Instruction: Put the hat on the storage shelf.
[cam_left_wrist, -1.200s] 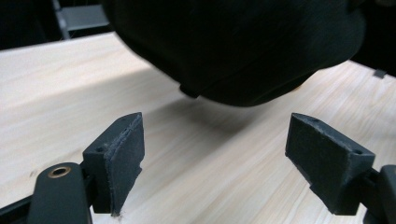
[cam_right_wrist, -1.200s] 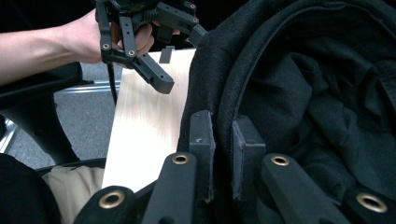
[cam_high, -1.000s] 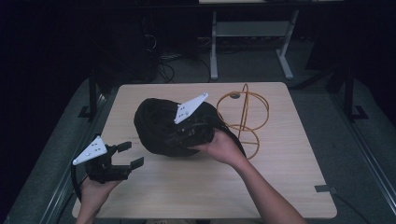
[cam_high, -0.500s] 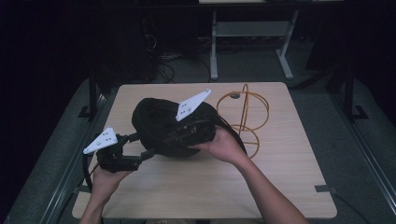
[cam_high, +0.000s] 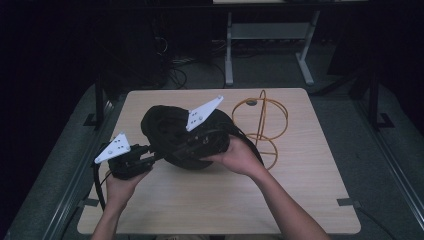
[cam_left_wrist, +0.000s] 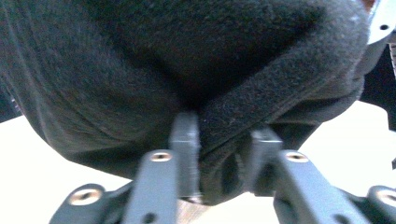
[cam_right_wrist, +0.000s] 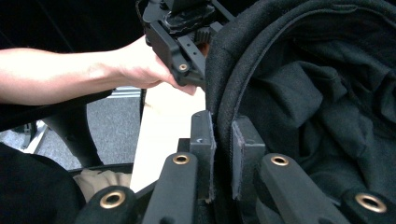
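Black fabric bag (cam_high: 170, 132): we pinch its rim w/ right tongs (cam_right_wrist: 223, 140); left tongs (cam_left_wrist: 224, 144) just closed on opposite edge, to spread it.

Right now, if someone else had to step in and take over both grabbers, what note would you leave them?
Right gripper: shut on the rim of the black hat.
Left gripper: jaws have just been closing on the hat's opposite edge; fabric is pinched between them.
The hat is held over the wooden table, beside the orange wire stand.
Done: both edges gripped. Left, probably: putting the hat on the stand.
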